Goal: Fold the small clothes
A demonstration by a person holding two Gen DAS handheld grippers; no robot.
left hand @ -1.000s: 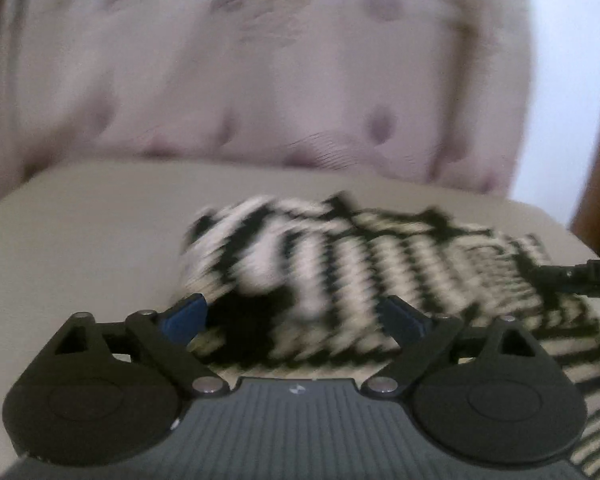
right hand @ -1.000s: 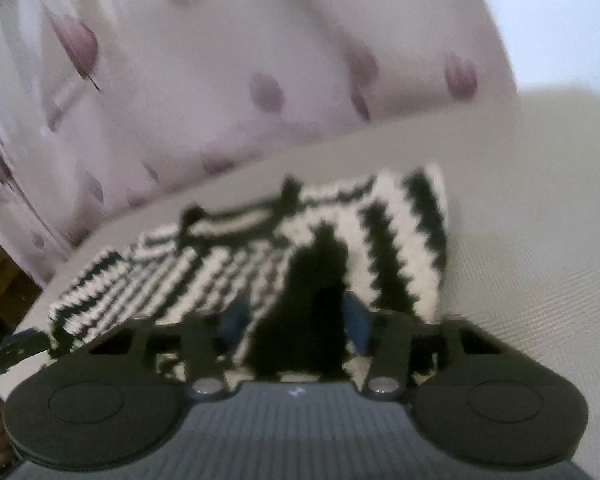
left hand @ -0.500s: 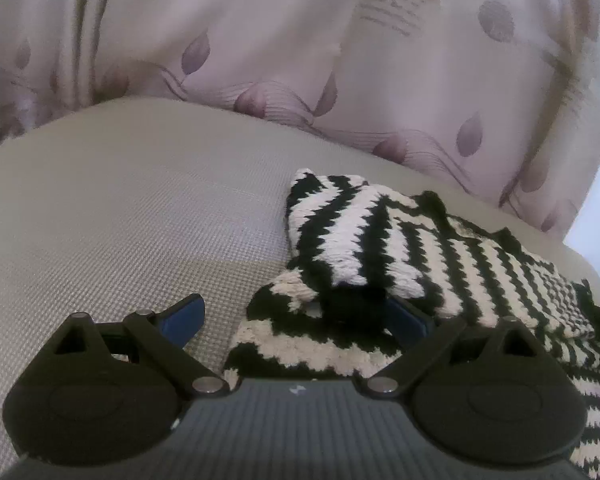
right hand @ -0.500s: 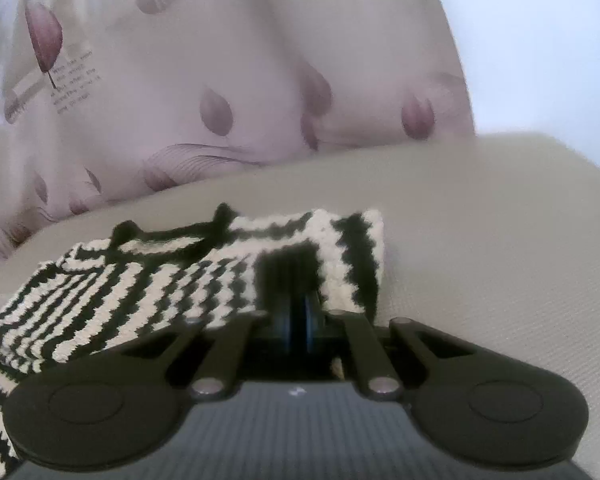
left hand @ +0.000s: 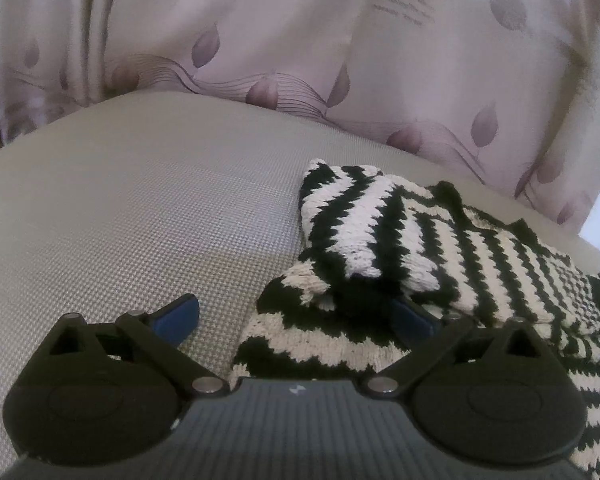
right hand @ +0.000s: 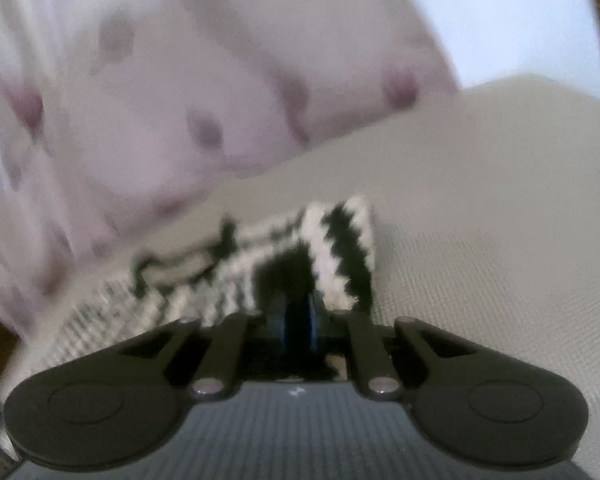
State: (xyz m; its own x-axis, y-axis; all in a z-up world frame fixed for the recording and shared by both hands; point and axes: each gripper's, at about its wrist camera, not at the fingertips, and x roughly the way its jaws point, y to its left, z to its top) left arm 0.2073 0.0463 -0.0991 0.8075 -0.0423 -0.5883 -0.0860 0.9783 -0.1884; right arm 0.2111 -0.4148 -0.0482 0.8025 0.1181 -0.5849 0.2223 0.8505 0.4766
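Note:
A black-and-white zigzag knitted garment (left hand: 420, 248) lies on a grey cushion (left hand: 140, 220). Its left sleeve (left hand: 356, 224) is folded over onto the body. My left gripper (left hand: 296, 316) is open, low over the garment's left edge; its right blue pad is partly tucked under the folded sleeve. In the blurred right wrist view, my right gripper (right hand: 298, 320) has its pads close together at the near edge of the garment (right hand: 340, 240). I cannot tell whether cloth is pinched between them.
A pale pink curtain (left hand: 300, 40) with leaf print hangs just behind the cushion and also shows in the right wrist view (right hand: 160, 100). The bare cushion (right hand: 500, 220) stretches left of the garment in the left view and right of it in the right view.
The left gripper let the sleeve down folded onto the body and stays open. The right gripper's jaws closed from open, and its view has tilted and blurred.

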